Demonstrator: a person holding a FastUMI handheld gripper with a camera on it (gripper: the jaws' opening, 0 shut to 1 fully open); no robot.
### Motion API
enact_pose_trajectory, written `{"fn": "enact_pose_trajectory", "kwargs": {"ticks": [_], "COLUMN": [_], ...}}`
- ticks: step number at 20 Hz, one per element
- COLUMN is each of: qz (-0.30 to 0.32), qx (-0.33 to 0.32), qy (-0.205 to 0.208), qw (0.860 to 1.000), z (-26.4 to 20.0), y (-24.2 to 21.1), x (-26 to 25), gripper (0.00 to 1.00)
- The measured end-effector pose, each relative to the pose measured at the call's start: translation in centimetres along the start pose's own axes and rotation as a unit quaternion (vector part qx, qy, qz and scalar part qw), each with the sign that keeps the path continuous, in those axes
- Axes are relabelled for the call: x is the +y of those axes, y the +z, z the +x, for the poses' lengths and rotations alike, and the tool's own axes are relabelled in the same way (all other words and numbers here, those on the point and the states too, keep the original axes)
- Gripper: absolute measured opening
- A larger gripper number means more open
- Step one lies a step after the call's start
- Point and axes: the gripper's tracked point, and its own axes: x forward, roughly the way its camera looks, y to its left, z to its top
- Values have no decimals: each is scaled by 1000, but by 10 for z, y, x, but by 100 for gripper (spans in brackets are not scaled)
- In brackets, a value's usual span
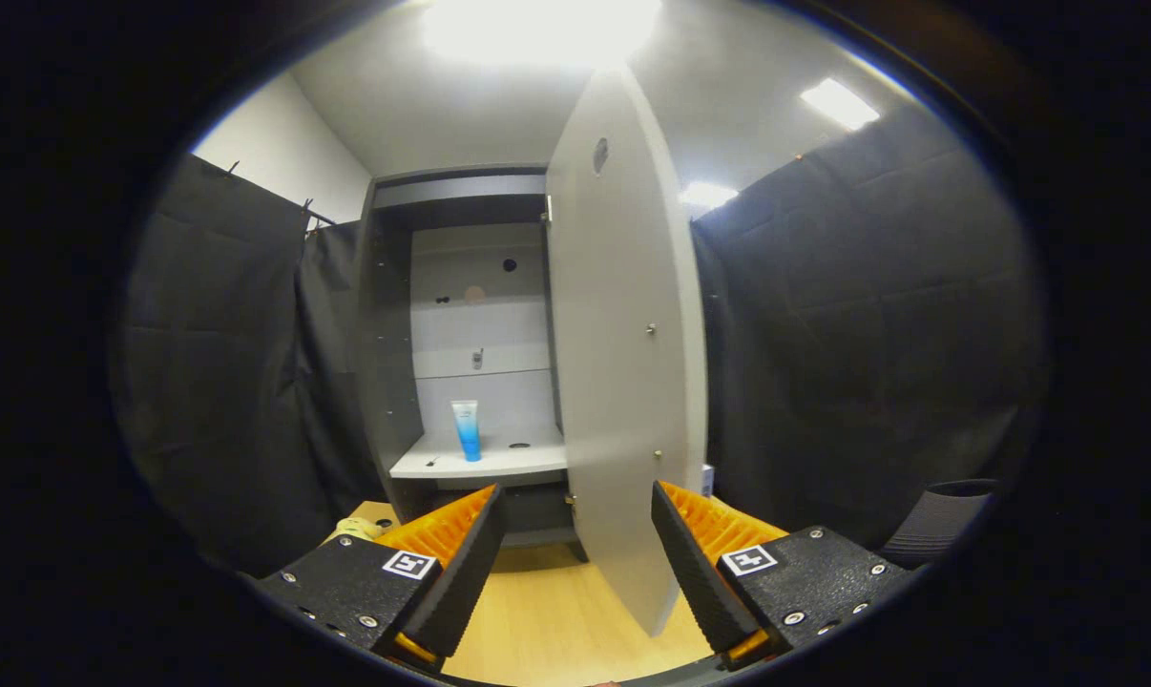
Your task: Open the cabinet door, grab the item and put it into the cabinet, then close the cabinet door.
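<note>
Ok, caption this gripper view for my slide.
Open gripper facing the open cabinet door, tube standing on the shelf.

Grey cabinet [389, 315] beyond the tool's tips, standing open, with a pale back panel and a white shelf [480, 460] low inside. Tall white cabinet door [623, 363] swung wide toward the camera, seen nearly edge-on, its lower corner hanging between the two fingers without touching either. Blue-and-white tube [466, 429] upright on its cap on that shelf, left of centre, close to the cabinet's left wall and well clear of the door.
</note>
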Motion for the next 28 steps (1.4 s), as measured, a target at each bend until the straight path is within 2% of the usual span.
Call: {"fn": "enact_pose_trajectory", "kwargs": {"ticks": [8,13,20,23,25,28], "qz": [21,14,1,2,21,11], "qx": [-21,-35,-9,-12,0,-4], "qy": [-113,-164,-181,-178,-174,-180], "qw": [993,986,983,984,985,984], "z": [0,35,88,88,87,83], "y": [19,37,34,36,31,33], "x": [-108,-148,-153,-147,-140,-130], "gripper": [93,93,94,89,89,89]}}
